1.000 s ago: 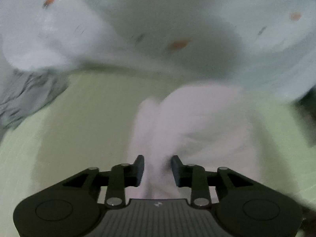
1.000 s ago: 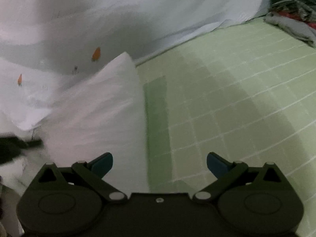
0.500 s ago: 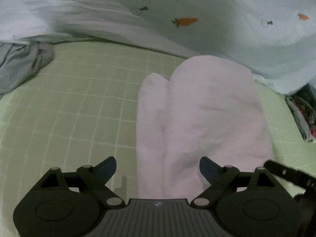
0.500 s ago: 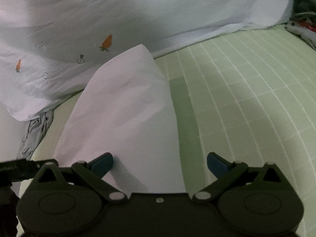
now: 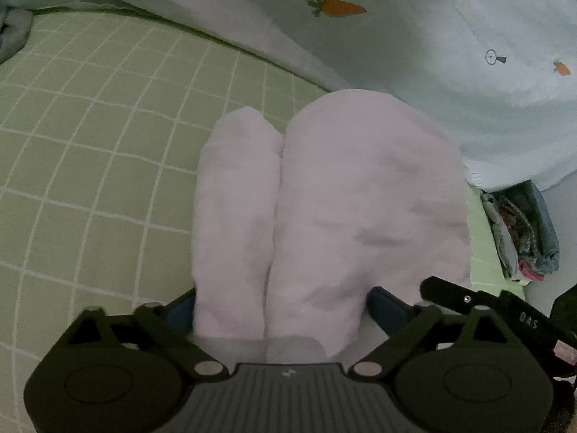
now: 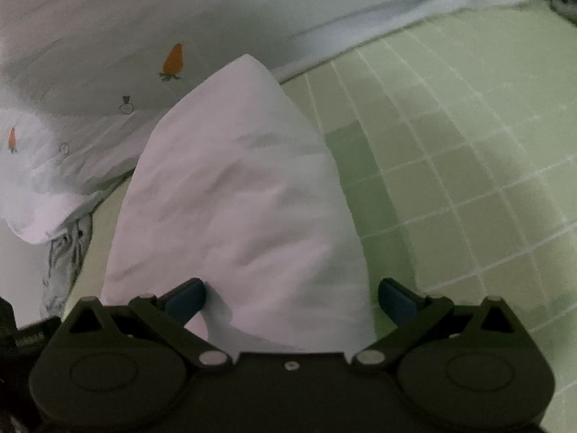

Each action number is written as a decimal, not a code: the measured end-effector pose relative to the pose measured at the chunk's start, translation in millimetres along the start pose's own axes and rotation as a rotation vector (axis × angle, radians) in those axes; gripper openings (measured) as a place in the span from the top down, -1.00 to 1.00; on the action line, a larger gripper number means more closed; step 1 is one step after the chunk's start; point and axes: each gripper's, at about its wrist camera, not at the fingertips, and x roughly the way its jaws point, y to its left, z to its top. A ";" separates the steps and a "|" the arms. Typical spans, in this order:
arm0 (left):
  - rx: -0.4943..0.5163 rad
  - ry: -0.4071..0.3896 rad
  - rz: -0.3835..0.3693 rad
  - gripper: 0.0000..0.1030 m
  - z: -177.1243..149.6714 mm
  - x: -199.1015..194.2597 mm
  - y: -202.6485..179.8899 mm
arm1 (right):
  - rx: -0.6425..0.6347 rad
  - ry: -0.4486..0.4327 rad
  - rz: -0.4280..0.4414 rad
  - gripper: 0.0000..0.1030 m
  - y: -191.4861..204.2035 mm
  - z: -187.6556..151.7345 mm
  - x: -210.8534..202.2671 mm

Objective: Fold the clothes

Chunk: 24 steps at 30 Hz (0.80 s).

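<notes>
A folded pale pink garment (image 5: 324, 209) lies on the green checked bed sheet (image 5: 90, 151), showing two rolled lobes in the left wrist view. My left gripper (image 5: 285, 310) is open, its blue pads on either side of the garment's near end. In the right wrist view the same pink garment (image 6: 238, 202) runs away from me as a smooth wedge. My right gripper (image 6: 292, 296) is open too, with the garment's near edge lying between its fingers. Part of the right gripper (image 5: 505, 314) shows at the lower right of the left wrist view.
A white duvet with carrot prints (image 5: 414, 36) (image 6: 126, 54) is bunched along the far side, touching the garment's far end. A grey cloth (image 5: 10, 32) lies at far left. Folded patterned clothes (image 5: 523, 234) sit at right. Green checked sheet (image 6: 450, 180) stretches to the right.
My left gripper, shut on the pink garment a second ago, has opened and let it down onto the sheet. Both grippers have moved closer over the garment's near end.
</notes>
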 end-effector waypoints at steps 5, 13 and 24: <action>-0.041 -0.024 -0.027 0.03 -5.3 -9.8 -1.6 | 0.032 0.033 0.020 -0.77 7.5 -3.9 -1.4; -0.041 -0.068 -0.028 0.41 -15.8 -28.9 -22.1 | 0.035 -0.043 -0.005 0.13 17.9 -25.8 -47.6; 0.150 -0.008 -0.121 0.45 -63.7 -45.6 -108.6 | 0.149 -0.171 -0.066 0.21 -23.6 -70.4 -155.8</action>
